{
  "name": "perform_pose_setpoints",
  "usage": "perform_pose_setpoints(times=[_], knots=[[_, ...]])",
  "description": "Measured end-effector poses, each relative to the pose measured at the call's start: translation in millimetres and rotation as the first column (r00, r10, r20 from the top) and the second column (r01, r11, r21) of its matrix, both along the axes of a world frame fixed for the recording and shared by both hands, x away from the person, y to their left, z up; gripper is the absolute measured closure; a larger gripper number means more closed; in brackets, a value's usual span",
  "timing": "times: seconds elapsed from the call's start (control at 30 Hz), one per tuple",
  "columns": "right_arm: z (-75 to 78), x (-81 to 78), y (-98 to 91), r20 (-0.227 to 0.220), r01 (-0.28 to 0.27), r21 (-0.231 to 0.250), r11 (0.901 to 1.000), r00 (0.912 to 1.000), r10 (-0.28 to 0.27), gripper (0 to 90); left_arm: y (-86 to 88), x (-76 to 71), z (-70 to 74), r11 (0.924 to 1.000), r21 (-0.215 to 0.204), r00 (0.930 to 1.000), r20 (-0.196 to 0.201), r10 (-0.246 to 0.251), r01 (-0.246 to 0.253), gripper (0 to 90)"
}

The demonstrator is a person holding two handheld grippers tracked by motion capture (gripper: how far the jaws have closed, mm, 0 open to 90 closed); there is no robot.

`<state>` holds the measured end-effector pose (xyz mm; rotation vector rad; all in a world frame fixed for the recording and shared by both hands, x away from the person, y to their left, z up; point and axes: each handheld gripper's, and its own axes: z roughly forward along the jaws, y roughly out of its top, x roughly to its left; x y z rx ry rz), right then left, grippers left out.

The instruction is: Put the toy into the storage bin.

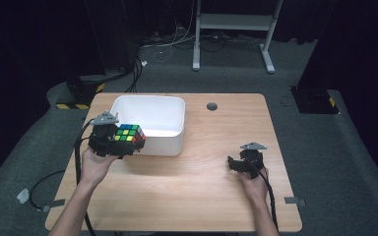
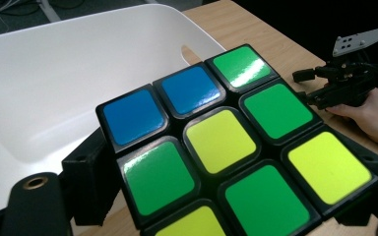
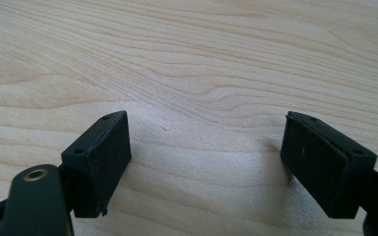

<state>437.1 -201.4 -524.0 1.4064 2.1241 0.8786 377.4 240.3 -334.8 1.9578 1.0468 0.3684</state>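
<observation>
A scrambled colour cube (image 1: 130, 133) hangs above the table at the near left corner of the white bin (image 1: 162, 143), with my left gripper (image 1: 126, 141) shut on it. In the left gripper view the cube (image 2: 221, 142) shows a top face of green, yellow and blue tiles. One black pad (image 2: 91, 182) presses its left side, and the bin (image 2: 54, 73) lies empty just beyond. My right gripper (image 1: 234, 164) rests low over the right part of the table, open. Nothing but bare wood lies between its pads (image 3: 103, 157). It also appears far off in the left gripper view (image 2: 306, 87).
The wooden table (image 1: 202, 196) has a round cable hole (image 1: 211, 106) near its far edge. Cables trail from both grippers over the near edge. Beyond the table stand a white frame (image 1: 234, 22) and dark equipment on the carpet.
</observation>
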Motion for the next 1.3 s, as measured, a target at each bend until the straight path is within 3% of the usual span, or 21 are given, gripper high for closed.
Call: perform_pose_setpoints(times=[0.23, 0.5, 1.3], knots=[[0.0, -0.2, 0.1, -0.002, 0.002, 0.002, 1.0, 1.0, -0.002, 19.2, -4.2, 10.3, 3.6, 0.9995, 0.031, 0.9999, 0.013, -0.001, 0.0, 17.3], [0.0, -0.1, 0.1, -0.001, 0.002, 0.002, 1.0, 1.0, -0.002, 19.2, 0.6, 21.1, 4.7, 0.9994, 0.024, 0.9996, 0.011, 0.026, -0.026, 17.3], [0.0, -0.2, 0.2, -0.002, 0.002, 0.003, 1.0, 1.0, -0.002, 19.2, 2.8, 45.3, 23.8, 0.9962, 0.062, 0.9977, 0.032, 0.059, -0.061, 17.3]])
